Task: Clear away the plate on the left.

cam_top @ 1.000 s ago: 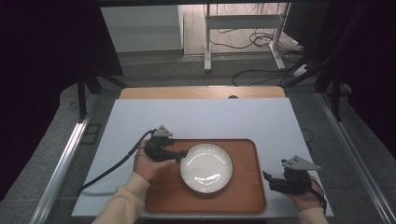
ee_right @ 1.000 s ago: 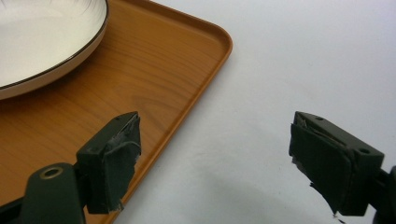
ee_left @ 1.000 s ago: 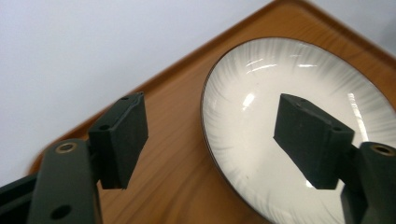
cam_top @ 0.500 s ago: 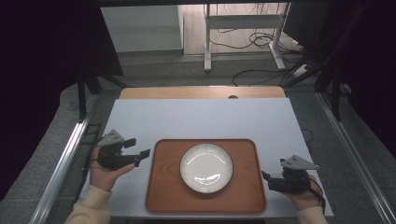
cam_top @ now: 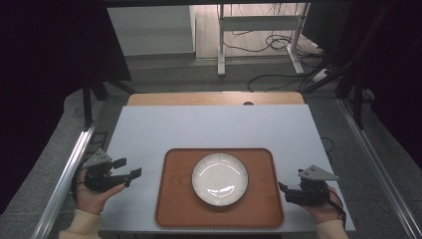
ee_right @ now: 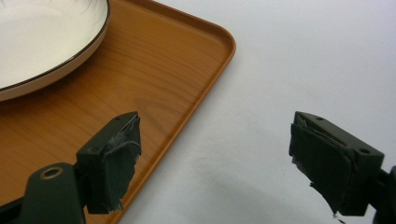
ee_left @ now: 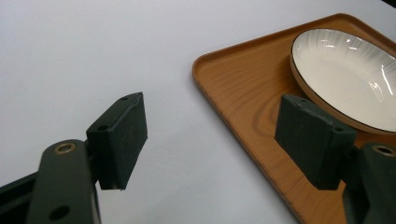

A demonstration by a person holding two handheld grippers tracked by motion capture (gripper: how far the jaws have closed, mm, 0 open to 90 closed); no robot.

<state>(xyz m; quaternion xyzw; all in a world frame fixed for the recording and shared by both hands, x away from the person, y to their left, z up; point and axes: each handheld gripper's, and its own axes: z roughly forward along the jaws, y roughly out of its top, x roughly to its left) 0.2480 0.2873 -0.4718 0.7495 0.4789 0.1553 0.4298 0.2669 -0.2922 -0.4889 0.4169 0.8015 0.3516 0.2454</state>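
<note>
A white round plate (cam_top: 220, 179) sits in the middle of a brown wooden tray (cam_top: 179, 204) at the near side of the table. My left gripper (cam_top: 128, 168) hovers over the bare table left of the tray, pointing toward it, jaws open and empty. In the left gripper view the gripper (ee_left: 215, 140) frames the tray's corner (ee_left: 243, 93), and the plate (ee_left: 345, 74) lies beyond. My right gripper (cam_top: 284, 192) rests just right of the tray, also open and empty. In the right gripper view the gripper (ee_right: 219, 163) straddles the tray's edge (ee_right: 154, 70), with the plate (ee_right: 42, 37) at the upper left.
The white tabletop (cam_top: 209, 124) stretches beyond the tray to a wooden strip (cam_top: 214, 98) at its far edge. A metal rail (cam_top: 69, 169) runs along the left side. Behind the table, cables (cam_top: 278, 74) lie on the floor beneath a white frame (cam_top: 221, 50).
My left gripper has drawn away from the plate's left rim, moving left off the tray to the bare table, jaws still open. The right gripper has stayed put.
</note>
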